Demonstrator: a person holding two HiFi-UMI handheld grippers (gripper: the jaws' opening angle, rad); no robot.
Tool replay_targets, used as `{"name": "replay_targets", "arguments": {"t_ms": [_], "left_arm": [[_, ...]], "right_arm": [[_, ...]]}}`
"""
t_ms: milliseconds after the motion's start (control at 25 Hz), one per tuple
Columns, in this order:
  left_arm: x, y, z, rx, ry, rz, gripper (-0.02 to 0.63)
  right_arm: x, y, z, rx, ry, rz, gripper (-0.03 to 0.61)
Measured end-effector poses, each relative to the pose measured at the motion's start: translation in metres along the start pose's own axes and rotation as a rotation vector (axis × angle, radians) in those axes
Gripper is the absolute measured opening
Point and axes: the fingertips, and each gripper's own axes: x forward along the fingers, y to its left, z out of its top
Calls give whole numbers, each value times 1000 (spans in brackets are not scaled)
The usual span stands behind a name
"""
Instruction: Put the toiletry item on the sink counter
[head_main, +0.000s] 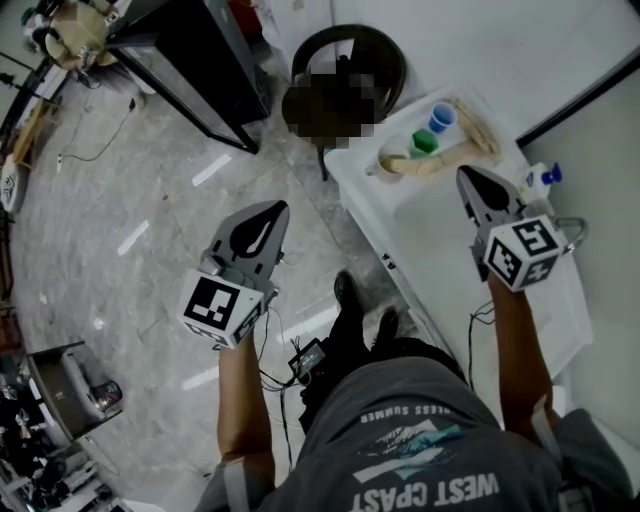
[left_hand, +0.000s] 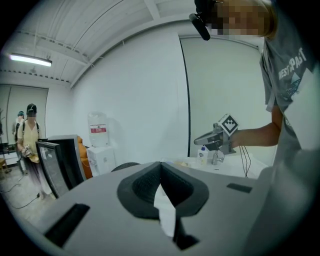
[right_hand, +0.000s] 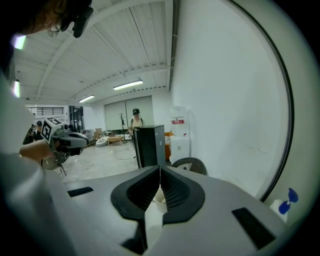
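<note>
Nearest, the left gripper (head_main: 271, 209) hangs over the floor (head_main: 150, 200) beside the person's legs, its jaws pressed together with nothing between them. The right gripper (head_main: 464, 173) is held above the white counter (head_main: 440, 245), clenched too and empty (the tips meet in its own view). Neither tool touches anything.

Just right of the right gripper, a bottle (head_main: 541, 180) with a blue top stands upright at the counter's edge by the wall; the left gripper view shows it on the counter as well. Farther along the counter, a green thing (head_main: 424, 143) and a blue cup (head_main: 441, 118) sit close together next to a cream-coloured piece I cannot make out. Beyond the counter's end stands a dark round chair (head_main: 350, 45), and a black cabinet (head_main: 190, 60) is farther left.
</note>
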Motion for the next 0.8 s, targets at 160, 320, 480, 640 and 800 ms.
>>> {"name": "replay_targets", "arguments": {"t_ms": [160, 320, 480, 640, 800], "left_arm": [[-16, -15, 13, 16, -13, 11, 0], [-29, -27, 29, 53, -37, 31, 0], [-45, -46, 41, 78, -55, 32, 0], [-62, -66, 53, 107, -80, 31, 0], [-77, -82, 61, 130, -79, 47, 0]], "right_arm": [[-23, 16, 17, -52, -21, 45, 31], [-40, 40, 33, -132, -40, 121, 29], [-64, 72, 47, -201, -52, 187, 29], [-88, 105, 64, -257, -92, 262, 28], [-114, 131, 73, -287, -127, 321, 28]]}}
